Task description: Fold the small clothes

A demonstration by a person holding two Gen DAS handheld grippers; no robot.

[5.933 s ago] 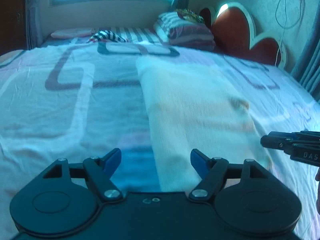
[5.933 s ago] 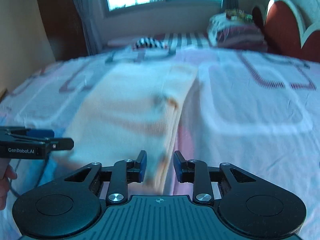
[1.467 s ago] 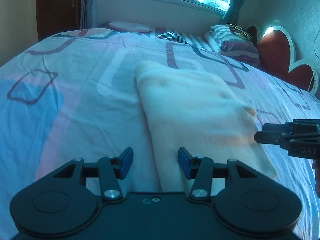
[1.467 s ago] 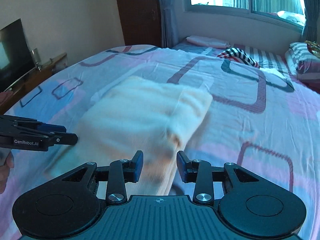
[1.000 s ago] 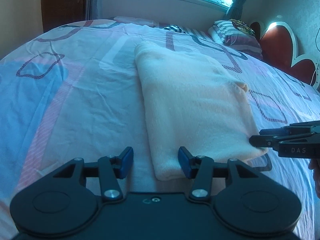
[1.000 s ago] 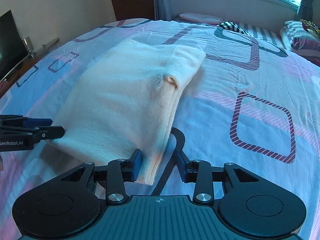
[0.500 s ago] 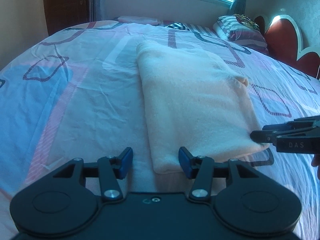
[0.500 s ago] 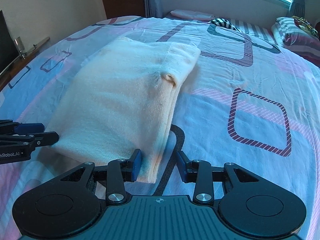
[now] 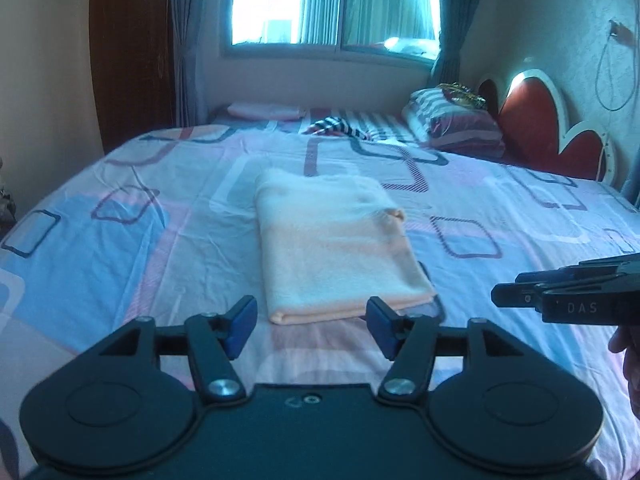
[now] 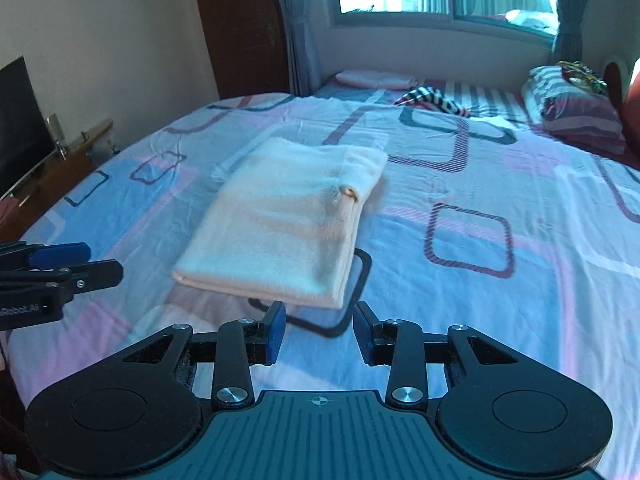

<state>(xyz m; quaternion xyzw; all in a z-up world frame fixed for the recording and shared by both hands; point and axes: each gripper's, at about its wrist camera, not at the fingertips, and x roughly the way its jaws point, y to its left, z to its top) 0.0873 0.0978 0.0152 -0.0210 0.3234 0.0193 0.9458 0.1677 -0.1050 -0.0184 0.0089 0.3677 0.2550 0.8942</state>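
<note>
The folded cream knitted garment (image 9: 332, 246) lies flat on the patterned bedsheet (image 9: 120, 240), long axis running away toward the window. Both grippers hover short of its near edge, about equally near: the left gripper (image 9: 307, 326), whose jaws have just been opening, and the right gripper (image 10: 319, 333) stand apart and empty.

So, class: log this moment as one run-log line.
cream garment: folded on bed | left gripper: open, empty | right gripper: open, empty
</note>
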